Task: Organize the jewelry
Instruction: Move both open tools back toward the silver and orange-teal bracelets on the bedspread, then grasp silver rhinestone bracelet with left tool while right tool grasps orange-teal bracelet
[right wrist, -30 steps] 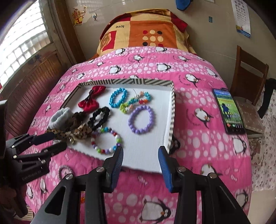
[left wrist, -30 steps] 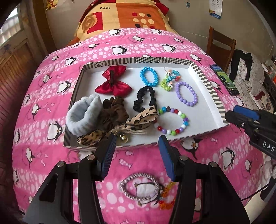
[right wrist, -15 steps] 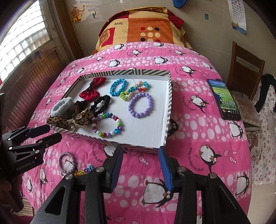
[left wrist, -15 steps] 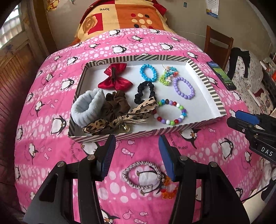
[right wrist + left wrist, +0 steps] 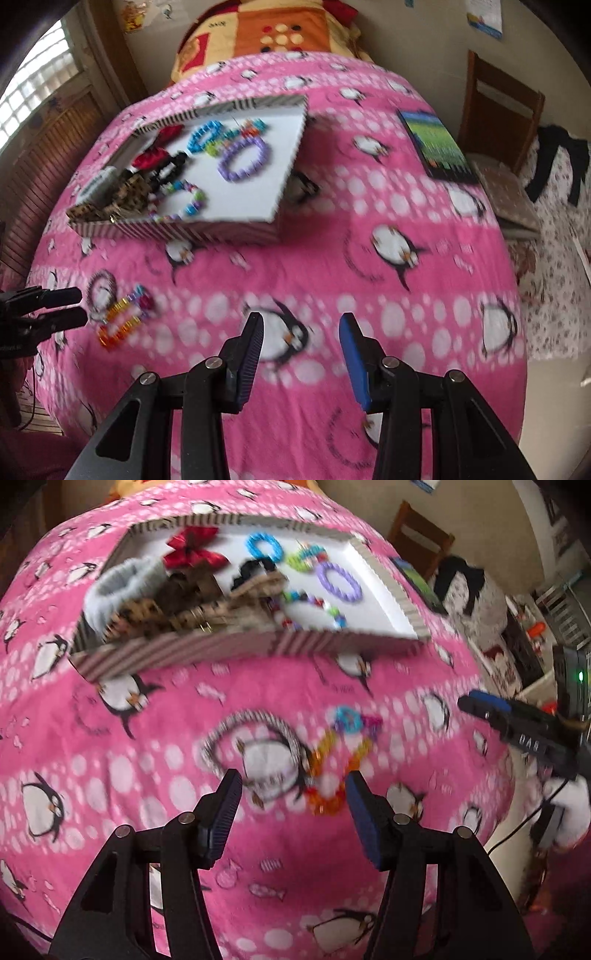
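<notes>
Two loose pieces lie on the pink penguin blanket in front of the tray: a silver bracelet (image 5: pixel 221 731) and an orange bead bracelet (image 5: pixel 325 805) with blue and purple beads at its far end. My left gripper (image 5: pixel 293 779) hovers just short of them, its jaws opening, with nothing pressed between the pads. The striped tray (image 5: pixel 184 653) behind holds a red bow (image 5: pixel 194 552), a grey scrunchie (image 5: pixel 122 587), a purple bracelet (image 5: pixel 338 581) and several other pieces. My right gripper (image 5: pixel 301 321) is open over bare blanket, right of the orange bead bracelet (image 5: pixel 118 321) and the tray (image 5: pixel 184 230).
A phone (image 5: pixel 437 147) lies on the blanket right of the tray. A wooden chair (image 5: pixel 498 110) stands beside the bed on the right, with a floral cushion below it. The left gripper (image 5: pixel 55 306) shows at the left edge of the right wrist view.
Both grippers have tipped downward and pulled back toward the bed's near edge, so the tray sits higher in view. The loose bracelets are now close to the left fingertips, whose jaws stand wider.
</notes>
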`<action>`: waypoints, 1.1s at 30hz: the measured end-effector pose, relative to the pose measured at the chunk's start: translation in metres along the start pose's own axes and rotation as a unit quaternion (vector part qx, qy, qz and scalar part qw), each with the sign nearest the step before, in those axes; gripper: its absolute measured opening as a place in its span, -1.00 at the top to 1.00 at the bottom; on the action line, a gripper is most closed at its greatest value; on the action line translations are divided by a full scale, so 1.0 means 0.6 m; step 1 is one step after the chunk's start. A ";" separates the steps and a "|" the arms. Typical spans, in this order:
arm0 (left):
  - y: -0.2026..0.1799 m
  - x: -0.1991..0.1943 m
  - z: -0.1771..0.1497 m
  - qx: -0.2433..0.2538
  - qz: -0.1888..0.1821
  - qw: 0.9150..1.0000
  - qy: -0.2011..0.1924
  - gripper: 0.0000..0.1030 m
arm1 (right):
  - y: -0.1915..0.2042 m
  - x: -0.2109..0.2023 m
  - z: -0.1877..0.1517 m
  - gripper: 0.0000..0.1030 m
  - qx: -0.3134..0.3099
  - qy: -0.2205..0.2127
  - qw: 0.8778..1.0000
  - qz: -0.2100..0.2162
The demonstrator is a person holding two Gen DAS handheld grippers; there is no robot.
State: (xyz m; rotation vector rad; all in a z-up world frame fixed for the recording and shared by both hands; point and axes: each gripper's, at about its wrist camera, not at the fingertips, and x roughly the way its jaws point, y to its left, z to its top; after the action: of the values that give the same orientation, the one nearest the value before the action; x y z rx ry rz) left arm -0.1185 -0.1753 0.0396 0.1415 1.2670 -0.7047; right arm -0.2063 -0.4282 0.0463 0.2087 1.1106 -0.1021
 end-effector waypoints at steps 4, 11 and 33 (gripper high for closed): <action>-0.005 0.017 -0.004 -0.002 0.002 1.000 0.013 -0.13 | -0.013 0.007 -0.020 0.22 0.005 0.014 1.000 0.001; -0.005 0.018 -0.001 -0.012 0.001 1.000 0.004 -0.12 | -0.002 0.019 -0.024 0.22 0.002 0.018 1.000 0.020; 0.078 0.021 0.032 -0.069 0.097 0.993 -0.021 -0.12 | 0.190 0.079 0.023 0.44 -0.084 0.031 0.984 0.156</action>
State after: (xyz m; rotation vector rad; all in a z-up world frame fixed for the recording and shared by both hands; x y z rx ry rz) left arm -0.0754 -0.1528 0.0216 0.1336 1.2377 -0.4507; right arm -0.1520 -0.3187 0.0231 0.2344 1.1303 0.2784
